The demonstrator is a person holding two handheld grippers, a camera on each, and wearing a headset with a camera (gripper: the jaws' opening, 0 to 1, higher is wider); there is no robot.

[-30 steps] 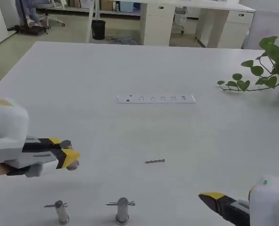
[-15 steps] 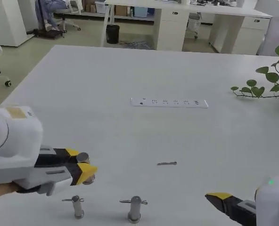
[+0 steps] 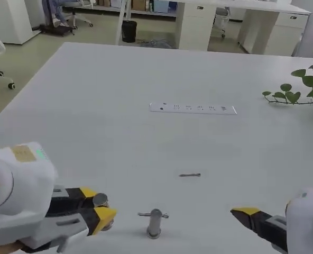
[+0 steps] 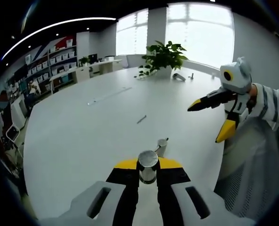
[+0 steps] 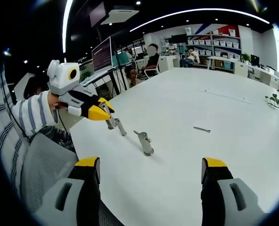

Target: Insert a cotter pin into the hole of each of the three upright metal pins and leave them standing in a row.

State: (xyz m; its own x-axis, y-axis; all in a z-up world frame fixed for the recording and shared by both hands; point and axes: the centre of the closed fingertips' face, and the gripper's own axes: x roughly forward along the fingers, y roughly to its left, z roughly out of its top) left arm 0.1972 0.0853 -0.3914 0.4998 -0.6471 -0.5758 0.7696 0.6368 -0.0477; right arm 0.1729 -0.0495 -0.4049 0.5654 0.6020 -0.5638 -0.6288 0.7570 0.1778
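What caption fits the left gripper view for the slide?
Left gripper shut on a metal pin; a second pin stands on the white table beyond, right gripper open alongside.

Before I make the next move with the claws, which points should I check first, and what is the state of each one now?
1. Left claw shut on the third metal pin: ok.
2. Right claw open and empty, ready to pick: ok.
3. Loose cotter pin lies free on the table, nothing on it: ok.
4. Standing pin carries a fitted cotter pin: ok.
5. Hole of the third metal pin turned toward the right claw: cannot tell, the jaws hide it.
6. Cotter pin through the third metal pin: not ok, none shows on it.
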